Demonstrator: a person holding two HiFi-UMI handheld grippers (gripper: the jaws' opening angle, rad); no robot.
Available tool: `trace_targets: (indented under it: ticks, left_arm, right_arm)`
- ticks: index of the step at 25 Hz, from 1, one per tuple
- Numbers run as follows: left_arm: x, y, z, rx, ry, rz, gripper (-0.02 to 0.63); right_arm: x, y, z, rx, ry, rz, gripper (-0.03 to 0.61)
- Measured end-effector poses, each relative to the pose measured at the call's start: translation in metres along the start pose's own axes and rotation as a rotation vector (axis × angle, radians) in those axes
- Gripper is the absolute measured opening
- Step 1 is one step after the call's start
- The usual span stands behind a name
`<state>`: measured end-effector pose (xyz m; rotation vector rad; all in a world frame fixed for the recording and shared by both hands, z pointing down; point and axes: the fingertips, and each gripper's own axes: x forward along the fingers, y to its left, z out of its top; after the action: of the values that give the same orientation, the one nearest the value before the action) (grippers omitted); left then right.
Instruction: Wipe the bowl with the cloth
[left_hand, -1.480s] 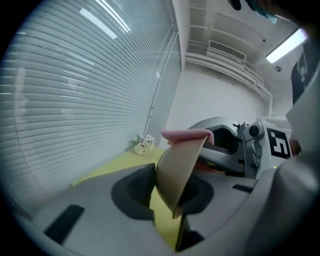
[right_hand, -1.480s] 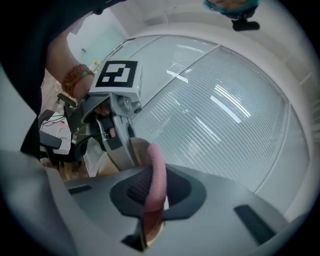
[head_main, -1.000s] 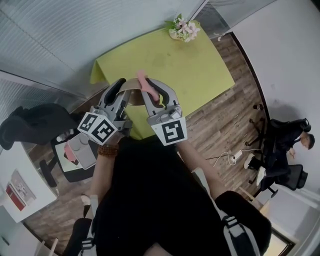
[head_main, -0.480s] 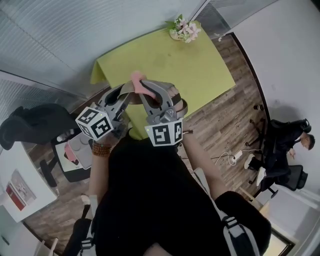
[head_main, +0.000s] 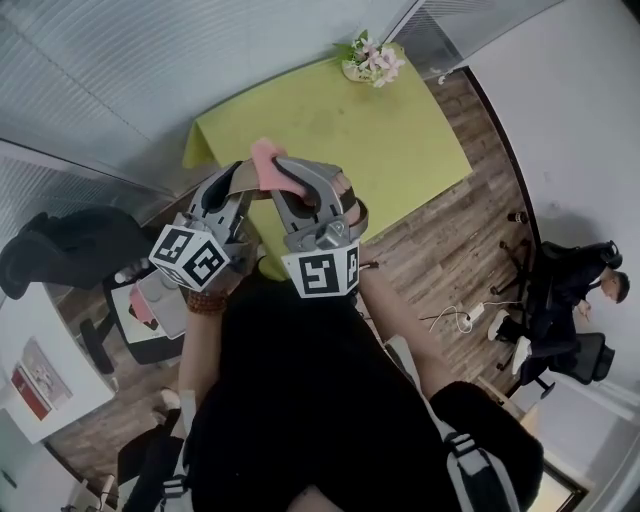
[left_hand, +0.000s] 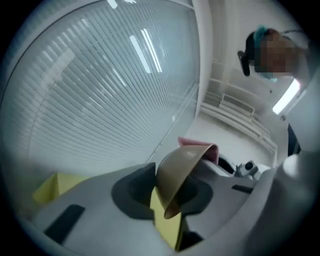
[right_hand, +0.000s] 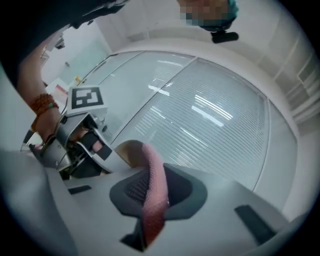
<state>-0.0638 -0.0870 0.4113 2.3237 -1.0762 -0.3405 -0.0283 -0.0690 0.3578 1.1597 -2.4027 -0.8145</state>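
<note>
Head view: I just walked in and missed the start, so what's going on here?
A person holds two grippers up over the green table. The left gripper has its jaws closing on the rim of a tan bowl. The right gripper pinches a pink cloth at the bowl, jaws opening slightly.

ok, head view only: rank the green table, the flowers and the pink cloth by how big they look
1. Green table: largest by far.
2. Flower bunch.
3. Pink cloth: only slightly smaller. It is partly hidden and nearer the camera, so 2 versus 3 is unsure.
</note>
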Motion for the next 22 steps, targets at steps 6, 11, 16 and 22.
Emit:
trace_targets:
  ticks: [6, 11, 16, 22]
  left_arm:
    - [-0.011, 0.004, 0.020, -0.440, -0.283, -0.097, 0.069]
    - [0.002, -0.002, -0.007, -0.274, -0.082, -0.132, 0.091]
    - [0.006, 0.002, -0.021, 0.288, 0.172, 0.063, 0.123]
    - [0.004, -0.003, -0.008, 0.307, 0.121, 0.093, 0.091]
  right_arm:
    - [0.006, -0.020, 0.011, 0.441, -0.081, -0.027, 0.025]
    - [0.010, -0.016, -0.015, 0.314, 0.040, 0.042, 0.021]
    - [0.006, 0.015, -0.015, -0.219, 0.091, 0.105, 0.021]
    - [0.004, 0.012, -0.015, -0.134, 0.069, 0.079, 0.021]
